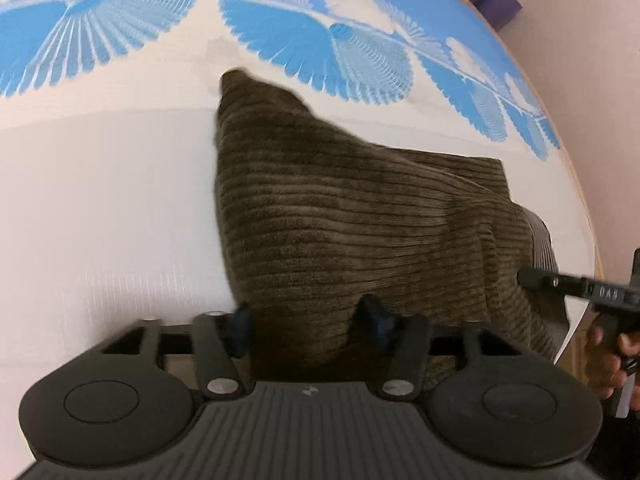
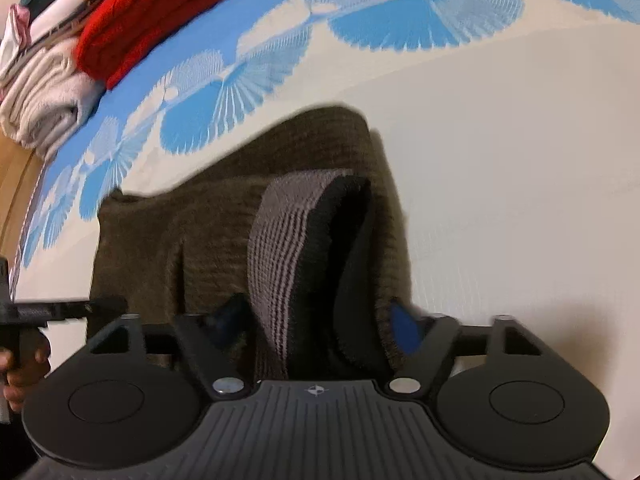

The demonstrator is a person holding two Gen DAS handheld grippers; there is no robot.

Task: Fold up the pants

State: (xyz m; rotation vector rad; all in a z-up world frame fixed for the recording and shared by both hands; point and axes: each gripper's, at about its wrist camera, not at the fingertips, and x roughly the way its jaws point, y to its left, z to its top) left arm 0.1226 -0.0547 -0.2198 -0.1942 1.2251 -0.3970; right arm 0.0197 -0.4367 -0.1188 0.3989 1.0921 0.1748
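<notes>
Gripping ribbed brown corduroy pants (image 1: 344,216): left gripper (image 1: 310,320) fingers, right gripper (image 2: 316,320) fingers at striped waistband.

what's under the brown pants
The brown corduroy pants lie on the white and blue patterned cloth, which shows all around them. Whatever lies directly beneath the fabric is covered.

The pants (image 1: 352,224) are brown corduroy, thick-ribbed and matt, with a soft nap; their waistband (image 2: 280,248) is a grey-and-black ribbed knit. The bedsheet (image 1: 104,208) is smooth printed cloth, white with blue fans. At 10 o'clock in the right wrist view lie a fuzzy red knit (image 2: 160,12) and a cream fleece (image 2: 44,104). Both grippers are matt black plastic with shiny metal pins (image 2: 228,385).
</notes>
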